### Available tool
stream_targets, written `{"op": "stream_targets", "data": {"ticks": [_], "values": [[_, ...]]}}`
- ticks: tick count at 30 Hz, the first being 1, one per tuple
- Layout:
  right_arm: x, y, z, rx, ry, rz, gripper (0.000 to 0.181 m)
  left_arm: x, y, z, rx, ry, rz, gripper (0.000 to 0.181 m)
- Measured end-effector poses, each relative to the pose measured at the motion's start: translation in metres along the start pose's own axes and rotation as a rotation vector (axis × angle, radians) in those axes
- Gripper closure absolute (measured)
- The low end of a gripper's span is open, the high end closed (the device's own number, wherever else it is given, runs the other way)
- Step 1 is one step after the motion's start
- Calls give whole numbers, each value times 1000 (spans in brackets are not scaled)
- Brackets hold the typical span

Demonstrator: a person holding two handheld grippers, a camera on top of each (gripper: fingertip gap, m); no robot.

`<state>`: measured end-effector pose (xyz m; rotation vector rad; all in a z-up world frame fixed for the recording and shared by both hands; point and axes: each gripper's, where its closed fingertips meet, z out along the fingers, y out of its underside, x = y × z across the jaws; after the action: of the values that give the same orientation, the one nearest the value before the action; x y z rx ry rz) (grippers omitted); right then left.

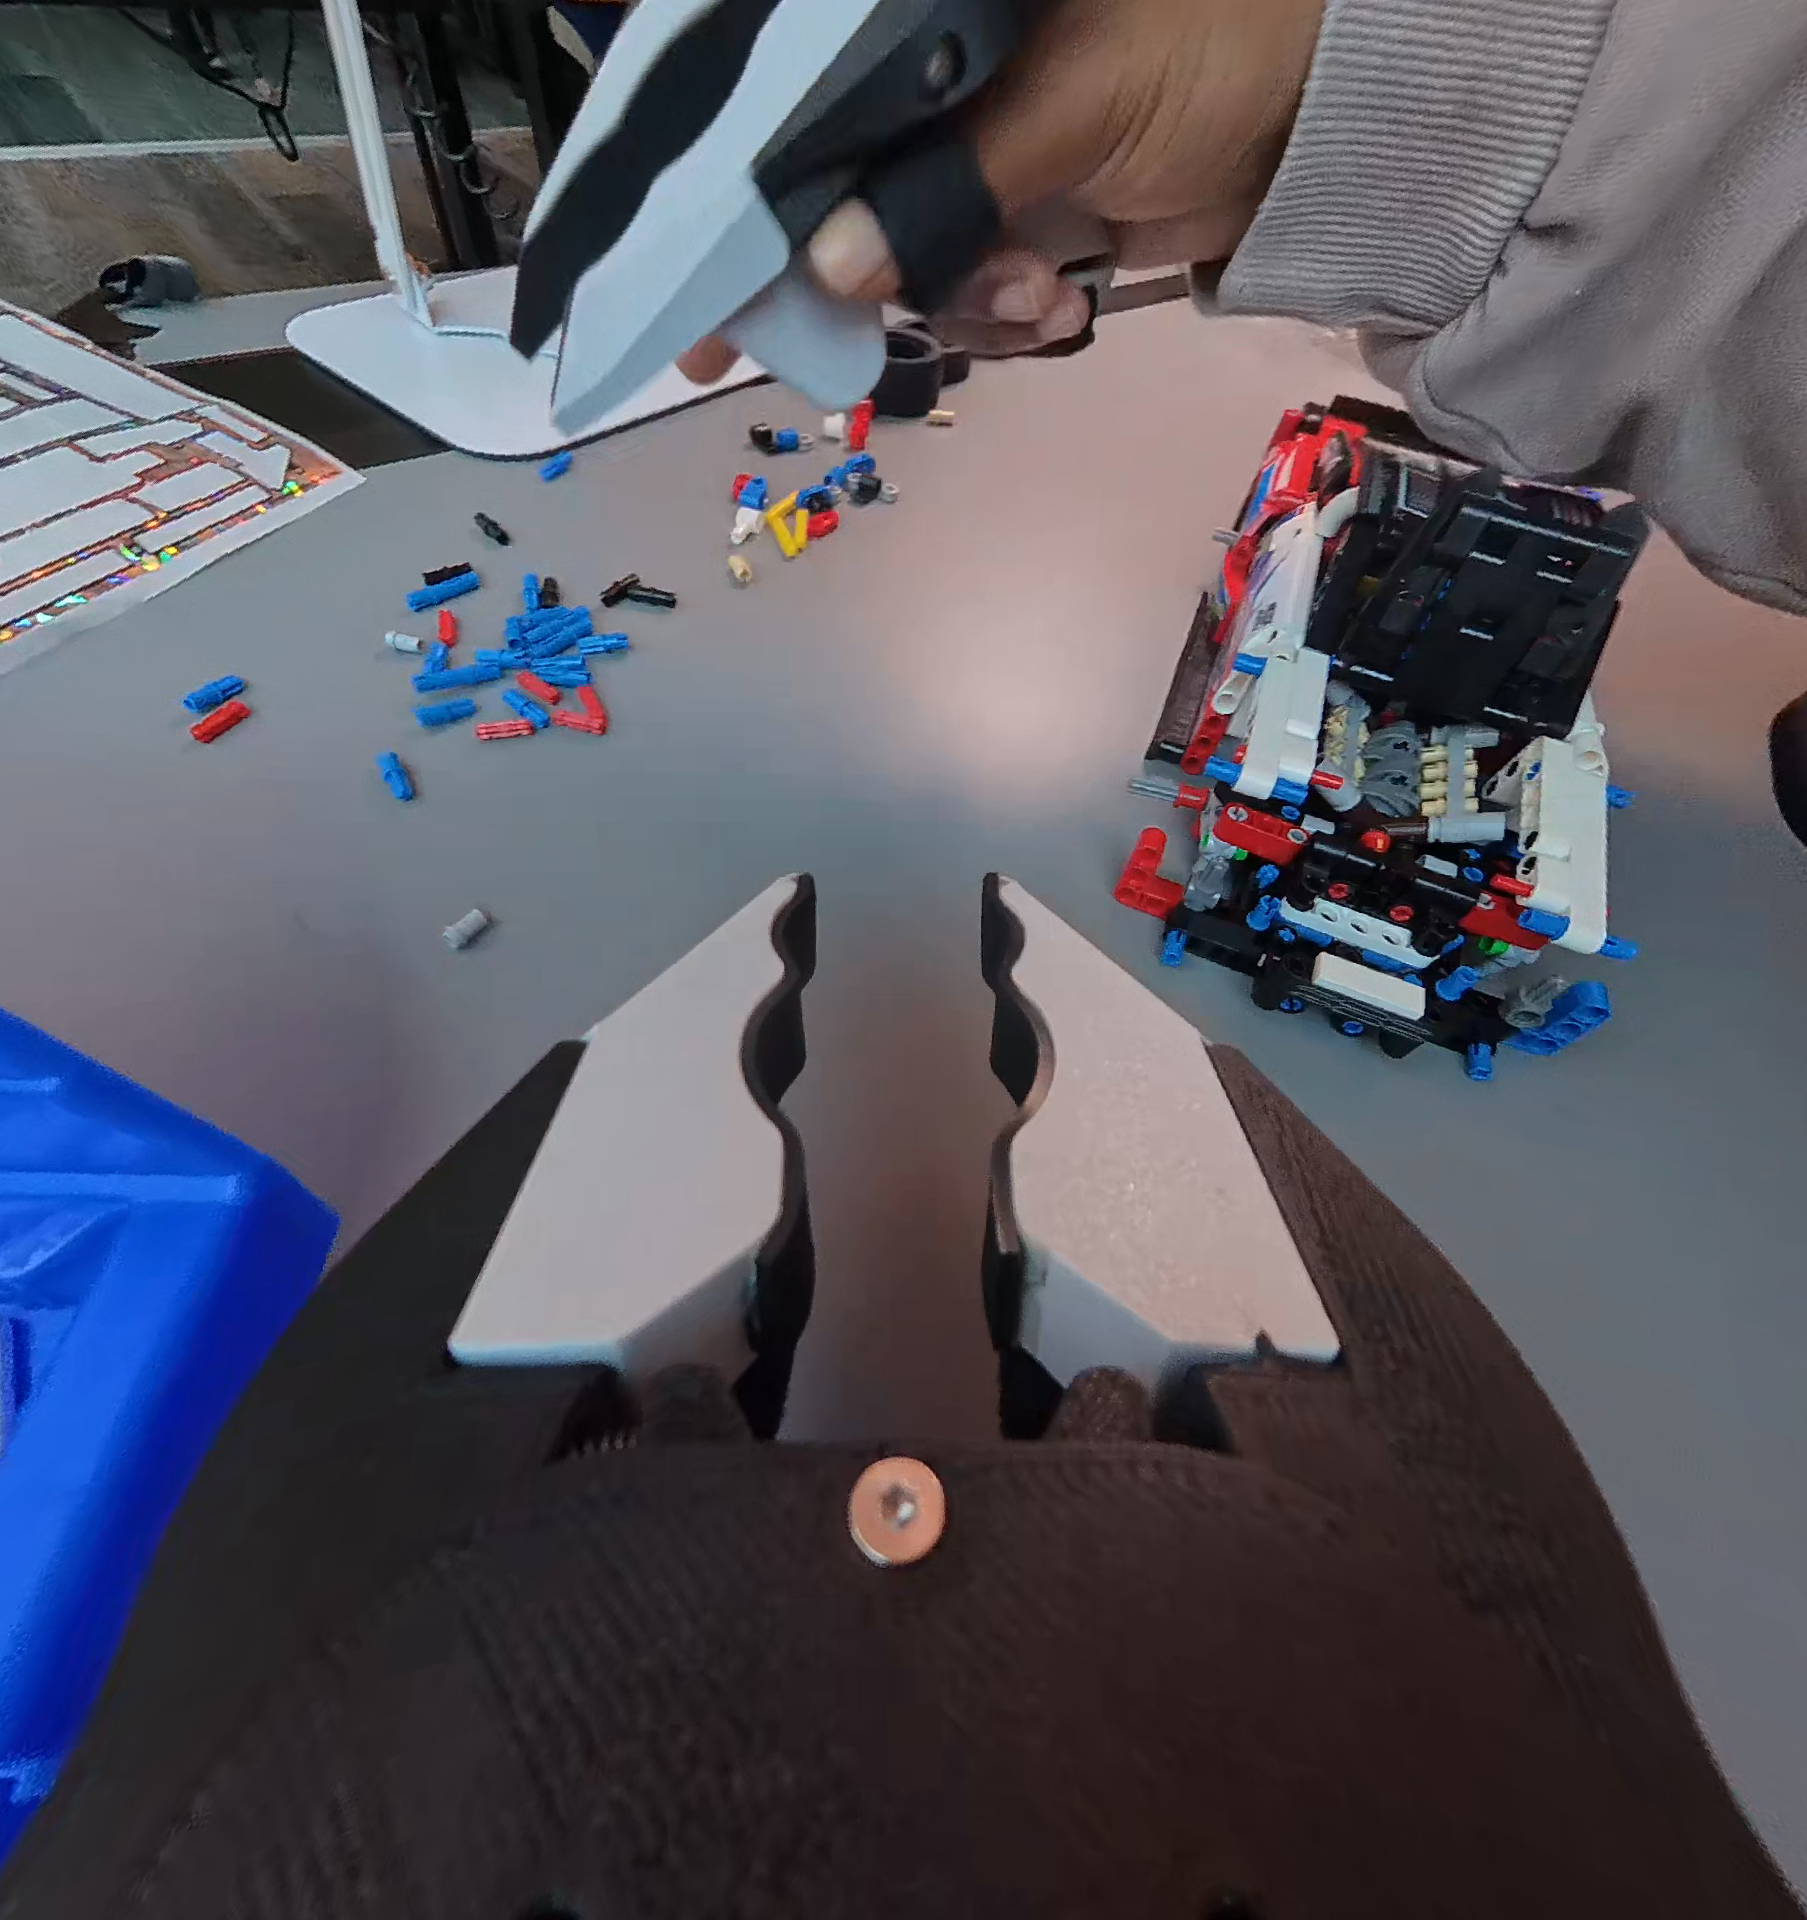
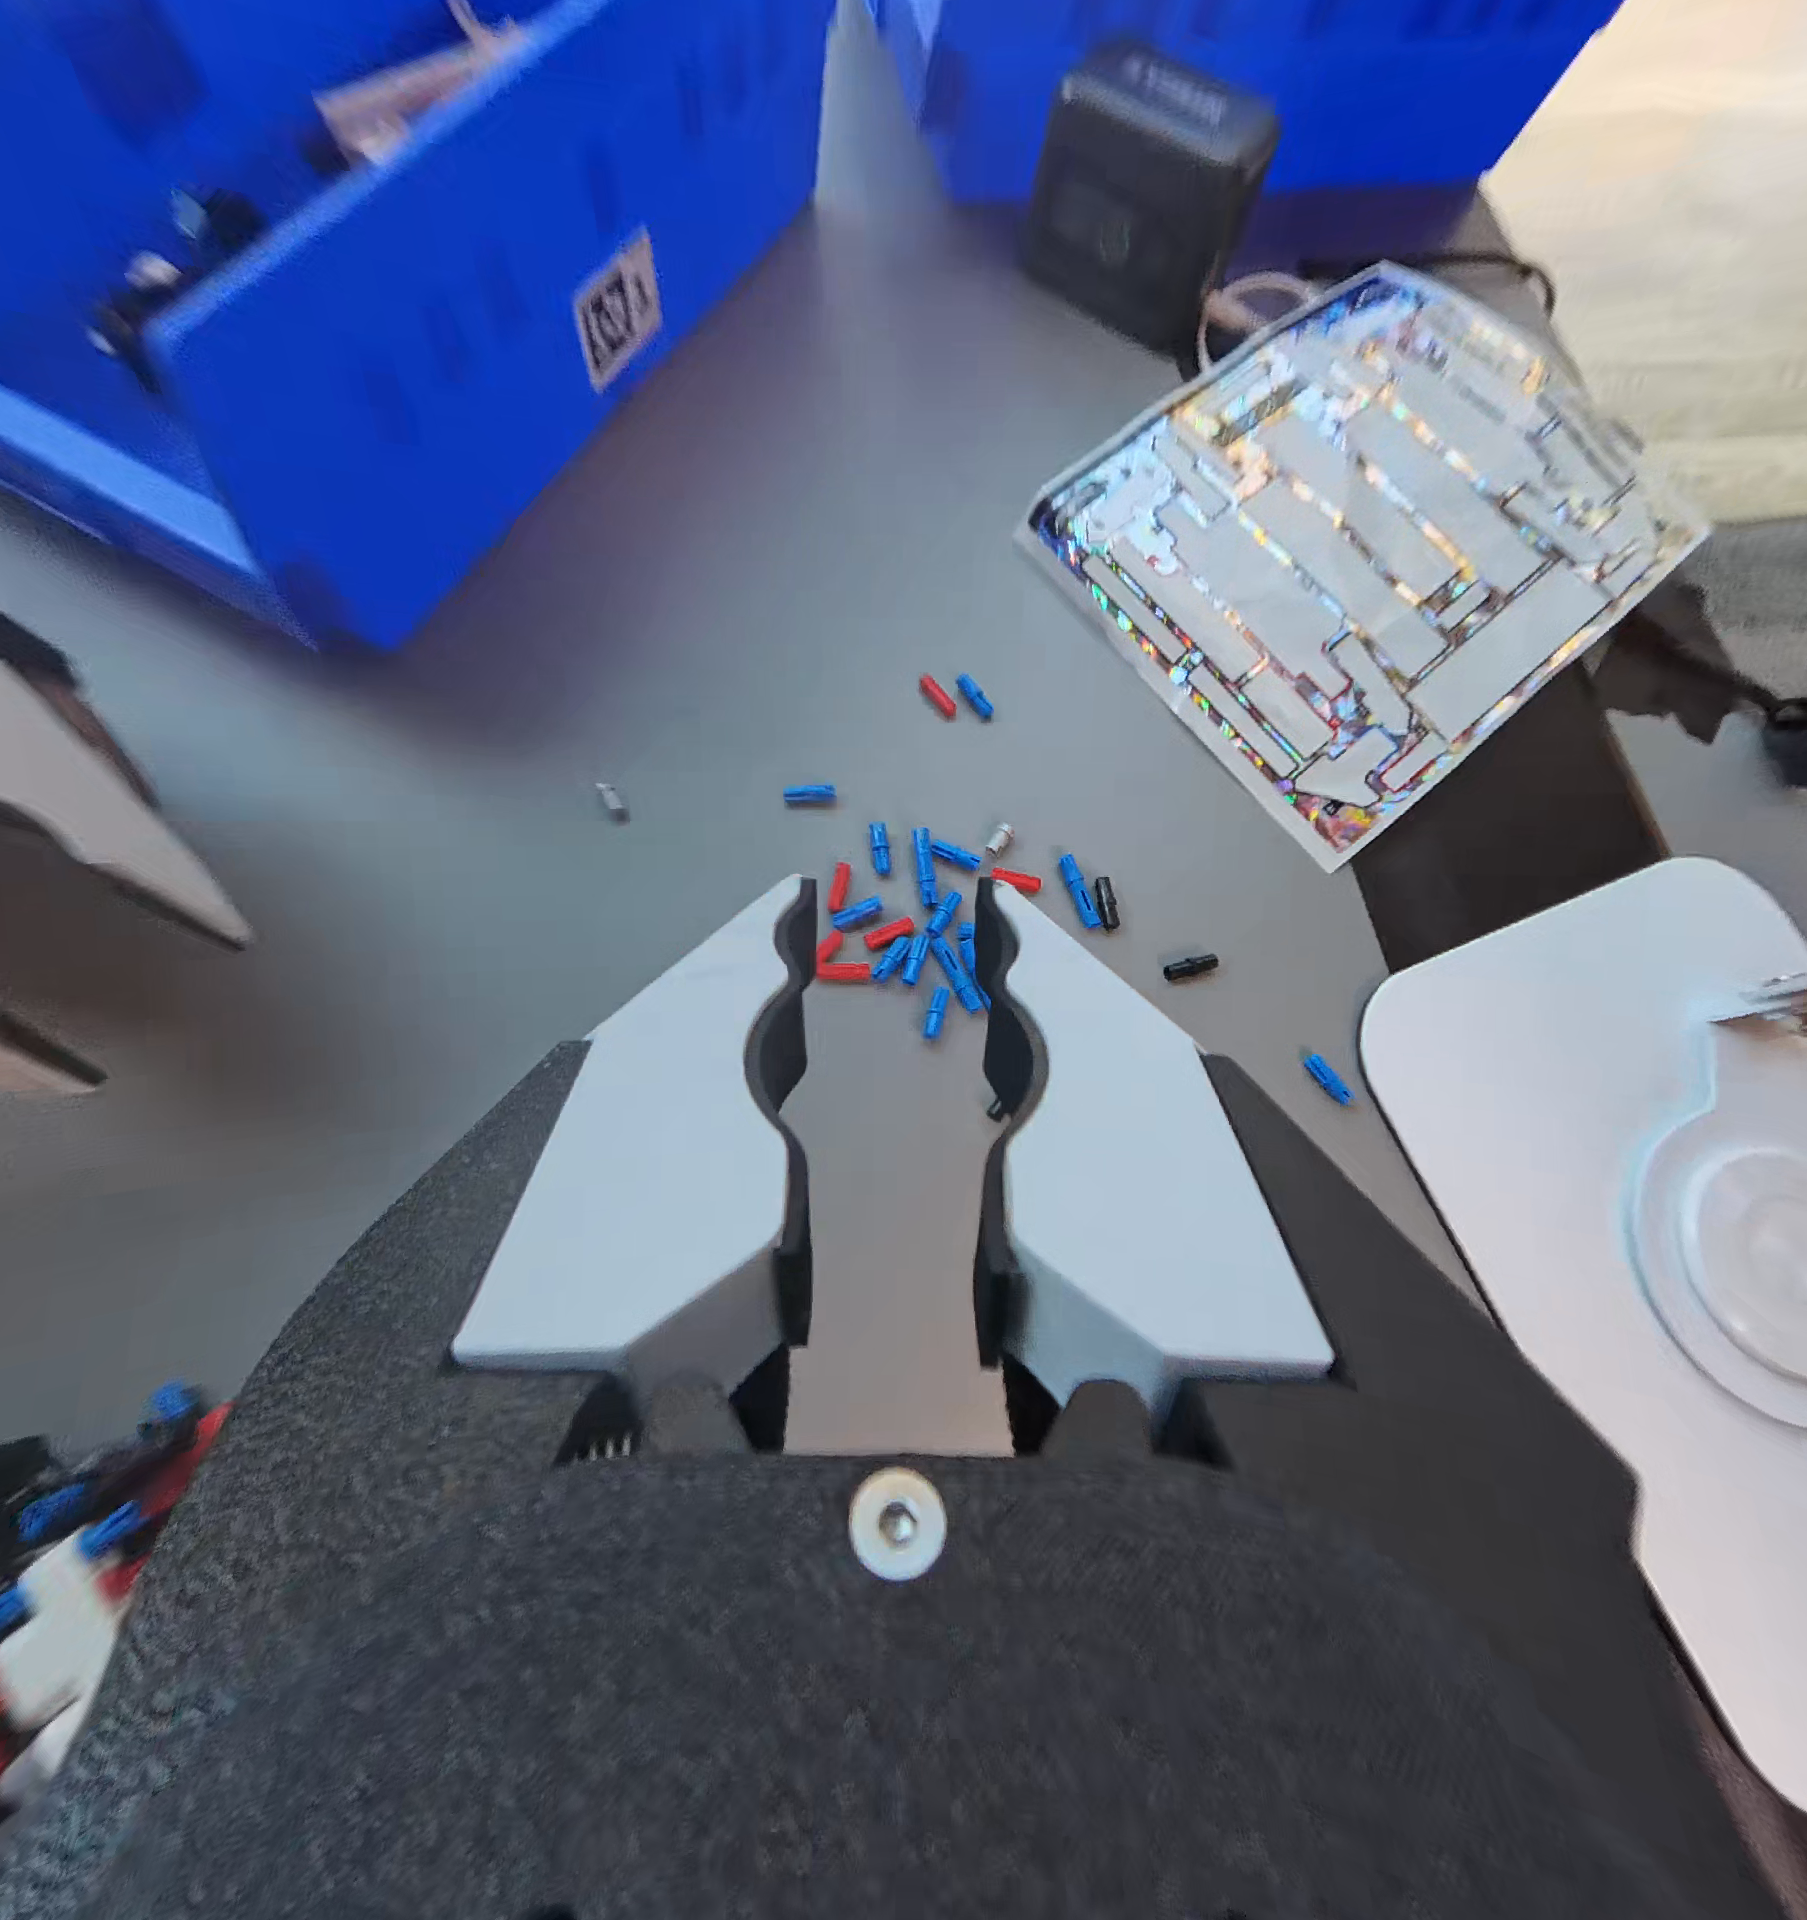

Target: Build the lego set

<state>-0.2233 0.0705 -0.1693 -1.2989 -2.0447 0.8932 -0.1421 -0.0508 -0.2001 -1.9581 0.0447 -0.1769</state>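
While the half-built lego car point(image 1: 1398, 748) is sitting unfinished, the right gripper point(image 2: 894, 899) is hovering, fingers spread and empty, with loose connector pins point(image 2: 909, 935) lying just beyond its fingertips.

Blue, red and black pins point(image 2: 904, 940), grey table point(image 1: 930, 665), blue bin point(image 2: 431, 343), holographic-edged sticker sheet point(image 2: 1366, 551)

No legible text in either view. Blue bin point(image 2: 411, 395) bears pale sticker point(image 2: 618, 309) with dark marking, blurred beyond reading. Black box point(image 2: 1138, 187) behind carries faint print on top, unreadable. Holographic sticker sheet point(image 2: 1366, 551) on grey table point(image 2: 566, 675) shows only outlined shapes, no words discernible.
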Motion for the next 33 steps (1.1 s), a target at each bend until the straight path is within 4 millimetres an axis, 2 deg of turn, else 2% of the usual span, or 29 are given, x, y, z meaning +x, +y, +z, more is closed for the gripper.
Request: {"op": "stream_targets", "data": {"ticks": [2,5,8,11,16,17,19,24,28,33], "values": [[-18,-12,-45,127,-35,-18,153,17,-7,-1,37,86,21,143],[-59,-4,-121,269,-121,-97,145,50,-22,-8,127,242,64,135],[-85,25,-188,354,-86,-112,137,72,-20,-10,129,334,108,126],[-101,75,-224,296,21,-94,132,89,-9,-2,69,401,123,112],[-125,159,-236,133,131,-59,121,109,25,24,-146,427,207,78],[-125,172,-237,111,147,-51,119,111,29,29,-182,422,214,69],[-123,189,-236,72,181,-48,115,113,34,37,-219,405,254,70],[-104,211,-225,-45,265,-132,108,111,43,52,-300,398,372,71],[-103,205,-216,-37,238,-146,115,98,42,55,-309,468,459,76],[-107,202,-209,-43,257,-158,125,84,38,56,-294,513,485,77]]}}
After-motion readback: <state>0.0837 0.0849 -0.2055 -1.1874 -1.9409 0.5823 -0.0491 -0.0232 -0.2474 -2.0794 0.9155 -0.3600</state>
